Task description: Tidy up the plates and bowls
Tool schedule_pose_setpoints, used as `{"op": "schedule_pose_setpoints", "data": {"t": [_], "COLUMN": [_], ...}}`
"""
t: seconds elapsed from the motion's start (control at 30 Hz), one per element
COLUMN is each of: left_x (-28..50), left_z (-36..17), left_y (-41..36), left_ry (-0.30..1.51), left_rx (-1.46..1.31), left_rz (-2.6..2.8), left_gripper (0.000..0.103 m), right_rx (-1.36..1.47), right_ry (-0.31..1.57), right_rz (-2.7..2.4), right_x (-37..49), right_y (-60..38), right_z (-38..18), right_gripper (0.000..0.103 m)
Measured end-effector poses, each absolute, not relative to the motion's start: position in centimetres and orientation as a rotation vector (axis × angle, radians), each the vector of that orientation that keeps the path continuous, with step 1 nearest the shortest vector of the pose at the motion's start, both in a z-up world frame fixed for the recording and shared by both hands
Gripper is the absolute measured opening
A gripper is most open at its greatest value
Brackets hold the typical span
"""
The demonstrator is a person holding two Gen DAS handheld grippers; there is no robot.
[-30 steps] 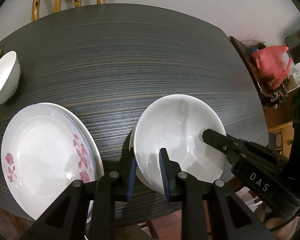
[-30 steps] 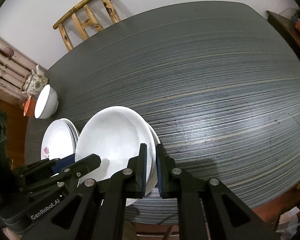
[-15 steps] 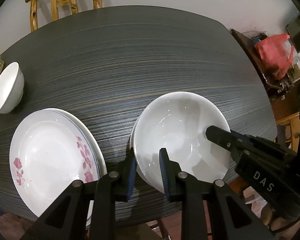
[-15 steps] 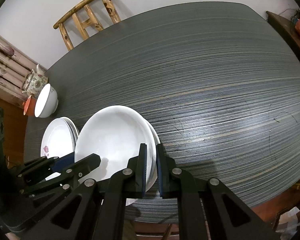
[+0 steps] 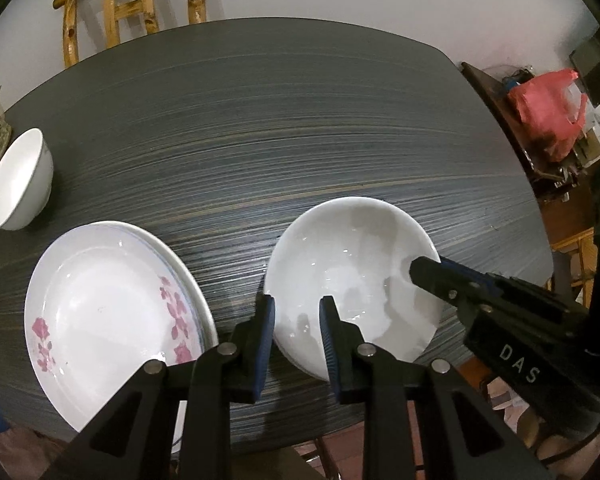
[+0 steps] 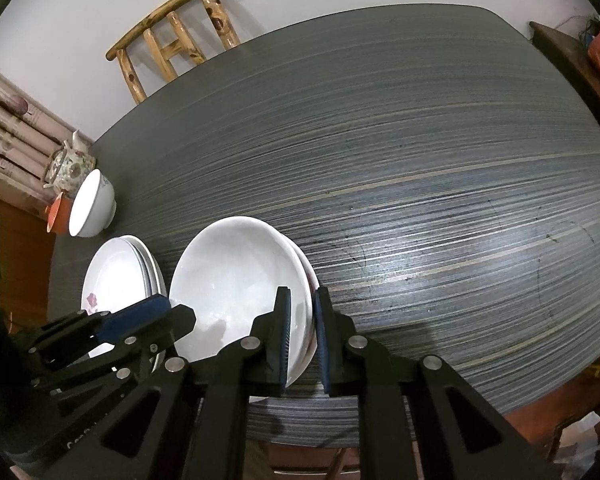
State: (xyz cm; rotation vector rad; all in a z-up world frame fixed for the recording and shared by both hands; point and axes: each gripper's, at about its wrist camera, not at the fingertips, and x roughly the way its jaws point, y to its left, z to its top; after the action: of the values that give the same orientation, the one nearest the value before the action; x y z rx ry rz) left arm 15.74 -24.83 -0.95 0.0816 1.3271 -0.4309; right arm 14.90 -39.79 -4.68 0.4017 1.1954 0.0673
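Observation:
A large white bowl (image 5: pixel 352 264) (image 6: pixel 236 280) is held over the near edge of the dark table (image 5: pixel 284 120); a second dish shows nested under it. My left gripper (image 5: pixel 297 316) is shut on its left rim. My right gripper (image 6: pixel 302 312) is shut on its right rim and also shows in the left wrist view (image 5: pixel 432 272). A stack of floral plates (image 5: pixel 108 312) (image 6: pixel 116 280) lies to the left. A small white bowl (image 5: pixel 18 184) (image 6: pixel 92 204) stands at the far left.
A floral teapot (image 6: pixel 68 168) and an orange cup (image 6: pixel 58 212) stand by the small bowl. A wooden chair (image 5: pixel 132 4) is behind the table. A side table with a red bag (image 5: pixel 548 108) stands to the right.
The big bowl, held by both grippers, has shifted slightly right and away from the plate stack; the left wrist view has turned a little. The grips are unchanged.

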Motion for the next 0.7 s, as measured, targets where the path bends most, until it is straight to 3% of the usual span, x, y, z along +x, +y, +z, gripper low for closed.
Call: {"op": "schedule_pose_setpoints", "data": {"t": [0.3,0.4,0.7], "left_x": [15.9,15.8,16.7], "left_z": [-0.4,0.1,1.8], "left_y": [-23.3,-22.2,-17.2], "left_ry": [1.306,1.271,1.215], "left_rx": [0.027,0.03,-0.042], "left_rz": [-0.448,-0.428,-0.4], "left_gripper": [0.024,0.032,0.033], "right_rx": [0.41,0.399,0.359], "right_ry": [1.211,1.205,1.155], "right_rz": [0.042,0.026,0.01], "right_x": [14.7,14.5,14.9], "right_y": [-40.4,-40.5,-39.9], "right_z": [-5.2,-4.7,-1.9], "right_gripper": [0.019,0.029,0.029]}}
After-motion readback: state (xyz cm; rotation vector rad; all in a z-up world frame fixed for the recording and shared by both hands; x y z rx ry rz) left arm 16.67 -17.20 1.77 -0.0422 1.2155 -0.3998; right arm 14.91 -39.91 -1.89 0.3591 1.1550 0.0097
